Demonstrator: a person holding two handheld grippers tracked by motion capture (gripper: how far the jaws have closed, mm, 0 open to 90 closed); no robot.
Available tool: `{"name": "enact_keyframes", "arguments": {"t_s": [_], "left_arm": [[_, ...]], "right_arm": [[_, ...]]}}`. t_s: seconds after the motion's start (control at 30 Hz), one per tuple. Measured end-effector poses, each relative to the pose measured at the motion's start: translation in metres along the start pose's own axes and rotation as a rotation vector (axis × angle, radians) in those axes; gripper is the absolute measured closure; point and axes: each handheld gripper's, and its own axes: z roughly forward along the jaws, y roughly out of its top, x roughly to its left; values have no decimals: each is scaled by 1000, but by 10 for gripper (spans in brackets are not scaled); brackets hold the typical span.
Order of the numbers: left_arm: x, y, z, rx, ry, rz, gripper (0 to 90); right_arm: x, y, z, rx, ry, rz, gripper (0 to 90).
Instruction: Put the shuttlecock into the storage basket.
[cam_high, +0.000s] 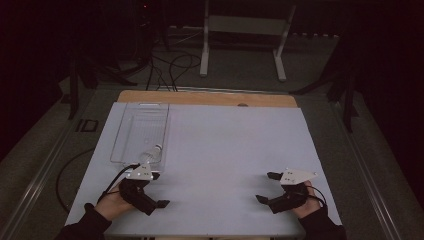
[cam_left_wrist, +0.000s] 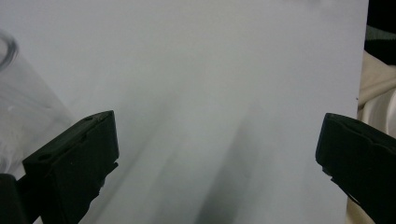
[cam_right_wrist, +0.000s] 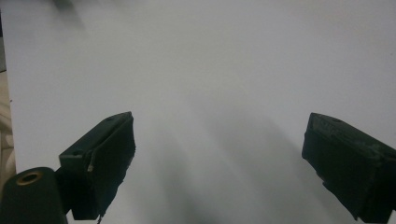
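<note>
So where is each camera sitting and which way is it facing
High view: above the person's side, looking forward and down on the white table; forearms, hands, left claw and right claw show.
Left gripper view: rides the left claw, jaws wide apart, clear tray at left.
Right gripper view: rides the right claw, jaws apart.
Shared: the white table.

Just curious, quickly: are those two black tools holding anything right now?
Left tool: open, holding nothing.
Right tool: open, holding nothing.

Left gripper (cam_high: 159, 190) fingers spread, right gripper (cam_high: 267, 187) fingers spread
</note>
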Motion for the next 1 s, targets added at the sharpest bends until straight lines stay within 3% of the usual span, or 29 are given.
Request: {"name": "enact_keyframes", "arguments": {"t_s": [0.27,0.33,0.6,0.8,1.0], "left_arm": [[3,-11,-3,-30,29,-33,0],[3,-16,-4,-65,37,-54,0],[4,-25,-3,-94,71,-64,0],[4,-30,-6,-123,72,-68,0],[3,-33,-3,-122,65,-71,0]], "right_arm": [[1,-3,-1,4,0,7,93],[2,-3,-2,3,-1,7,93],[1,-4,-1,4,-2,10,93],[-1,-6,-1,7,-8,8,93],[-1,-6,2,14,-7,9,93]]}}
